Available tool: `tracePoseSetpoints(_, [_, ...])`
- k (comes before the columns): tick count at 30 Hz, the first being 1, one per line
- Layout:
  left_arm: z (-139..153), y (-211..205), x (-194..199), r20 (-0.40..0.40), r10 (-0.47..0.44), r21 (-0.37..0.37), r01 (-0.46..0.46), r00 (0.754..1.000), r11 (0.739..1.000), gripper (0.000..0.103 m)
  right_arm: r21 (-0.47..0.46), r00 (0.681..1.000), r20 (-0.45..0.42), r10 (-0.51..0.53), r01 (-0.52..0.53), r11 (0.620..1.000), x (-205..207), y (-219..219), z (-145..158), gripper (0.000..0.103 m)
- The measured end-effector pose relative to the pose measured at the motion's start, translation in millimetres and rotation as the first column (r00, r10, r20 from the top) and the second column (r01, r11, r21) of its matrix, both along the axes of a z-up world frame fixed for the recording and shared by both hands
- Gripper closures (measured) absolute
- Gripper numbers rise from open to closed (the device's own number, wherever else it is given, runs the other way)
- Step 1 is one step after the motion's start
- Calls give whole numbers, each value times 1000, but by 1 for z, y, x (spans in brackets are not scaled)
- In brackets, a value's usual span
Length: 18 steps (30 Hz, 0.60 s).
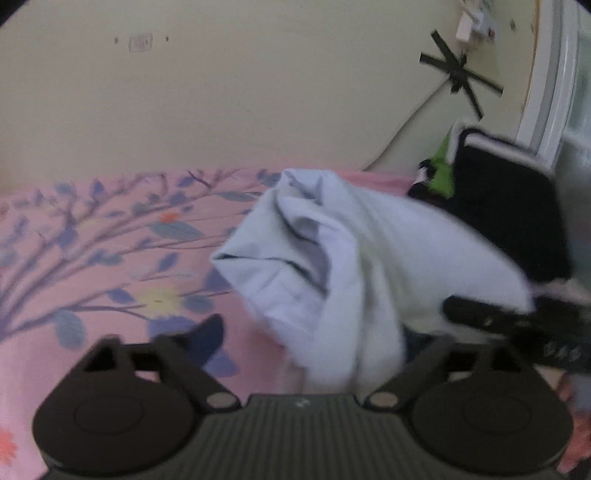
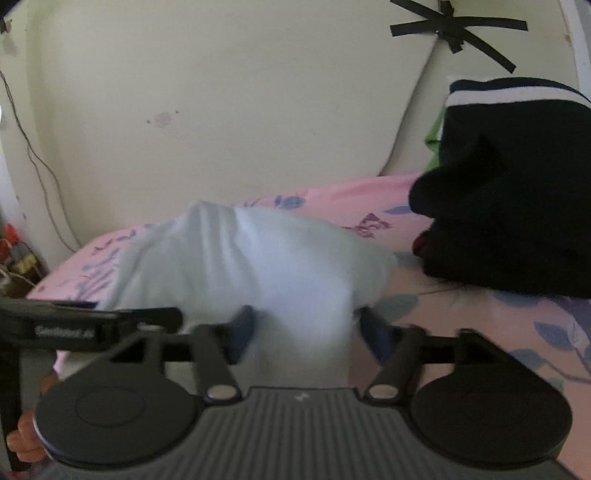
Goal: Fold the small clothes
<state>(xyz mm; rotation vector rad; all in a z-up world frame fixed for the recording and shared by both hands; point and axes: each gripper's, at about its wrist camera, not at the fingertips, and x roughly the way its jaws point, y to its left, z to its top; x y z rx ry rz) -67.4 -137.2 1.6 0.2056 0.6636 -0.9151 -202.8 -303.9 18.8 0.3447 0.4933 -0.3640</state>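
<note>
A pink flowered bedsheet [image 1: 110,258] covers the bed, which stands against a cream wall [image 1: 258,92] marked with black tape [image 2: 458,29]. A pale blue garment [image 1: 332,258] hangs bunched above the sheet near dark folded clothes [image 2: 517,203]. The left gripper [image 1: 314,343] and right gripper [image 2: 306,332] stand spread around the cloth; I cannot tell whether either pinches it.
</note>
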Motion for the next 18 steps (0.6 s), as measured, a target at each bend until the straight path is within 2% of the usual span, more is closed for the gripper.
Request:
tracePoseSetpoints(4, [-10,-1,6,-42,14,7,-14,999,1000,0,13,998,-40,45,-44,999,6,-1,-4,29])
tracePoseSetpoints(7, [-12,-6,4,-19,18,27,-18,1000,999,0,40,998,-43,40,-38,998,3,-5,-8,26])
tracePoseSetpoints(9, [-12,-6,5,-19,16,28,-16,1000,999,0,33,997,-53,48,-46,998,7,-3,-8,19])
tracePoseSetpoints(12, [-12,-5,5,-19,13,28,-13,1000,1000,0,2,996,-78,51,-51,999,9,4,-7,18])
tracePoseSetpoints(18, [-12,-6,3,-17,-2,40,3,1000,999,0,15,996,-71,55,-54,998,8,3,-7,16])
